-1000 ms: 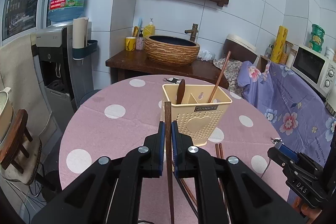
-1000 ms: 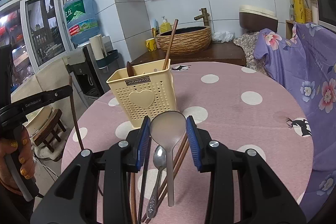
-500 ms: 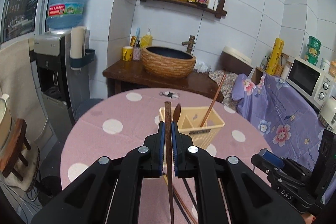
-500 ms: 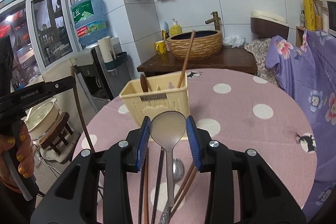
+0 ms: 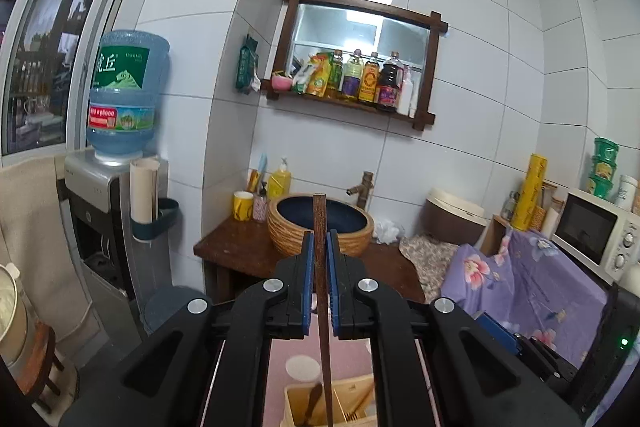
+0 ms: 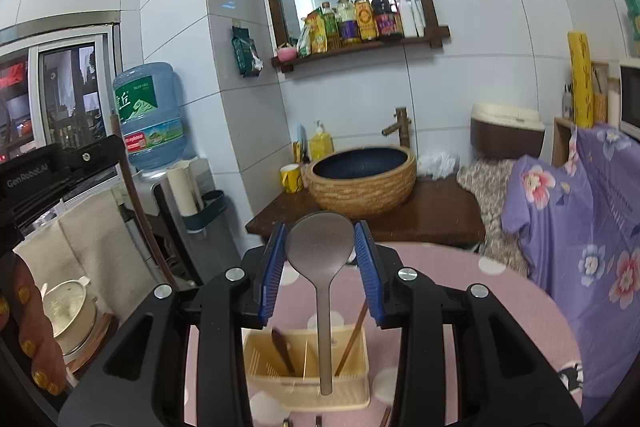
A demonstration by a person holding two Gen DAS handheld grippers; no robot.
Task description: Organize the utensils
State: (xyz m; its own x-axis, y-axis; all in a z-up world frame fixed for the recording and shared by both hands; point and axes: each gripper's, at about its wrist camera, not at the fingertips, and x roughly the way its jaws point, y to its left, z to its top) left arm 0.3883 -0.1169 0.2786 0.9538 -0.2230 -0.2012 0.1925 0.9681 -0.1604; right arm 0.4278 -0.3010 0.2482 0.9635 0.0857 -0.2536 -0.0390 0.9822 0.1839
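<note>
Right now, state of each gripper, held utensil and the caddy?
left gripper: jaws shut on wooden chopstick
wooden chopstick: clamped upright, lower end over the caddy
right gripper: jaws shut on grey spoon
grey spoon: held by the bowl, handle hanging over the caddy
utensil caddy: upright on the pink table, holding a dark wooden spoon and a leaning chopstick

"GenRobot.AI" in pale letters on black body of left tongs [image 6: 60, 171], left edge of right wrist view. Water jug [image 5: 124, 95], upper left of left wrist view: green label with large white Chinese characters, red band below with small print, unreadable. Shelf bottles [image 5: 368, 77]: labels too small to read.
</note>
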